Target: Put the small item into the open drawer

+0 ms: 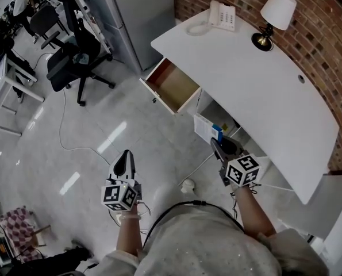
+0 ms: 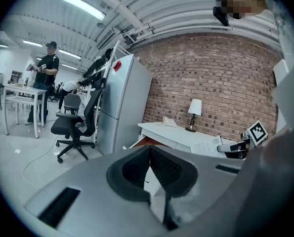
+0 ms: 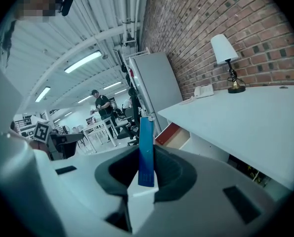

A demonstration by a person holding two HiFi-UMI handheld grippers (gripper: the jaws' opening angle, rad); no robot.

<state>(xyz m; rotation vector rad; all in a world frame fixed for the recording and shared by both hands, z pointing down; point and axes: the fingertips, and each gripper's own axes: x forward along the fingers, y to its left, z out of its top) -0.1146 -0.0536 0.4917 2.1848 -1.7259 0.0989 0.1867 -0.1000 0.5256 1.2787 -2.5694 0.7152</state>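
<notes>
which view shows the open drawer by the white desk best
The head view: it looks steeply down into the open brown-lined drawer, showing its bare inside and white rim whole. The right gripper view shows it low and side-on, inside mostly hidden. The left gripper view catches only a reddish sliver of it.

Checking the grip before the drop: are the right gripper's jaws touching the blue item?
Touching. The right gripper view shows the right gripper with both jaws pressed against the sides of the upright blue item.
</notes>
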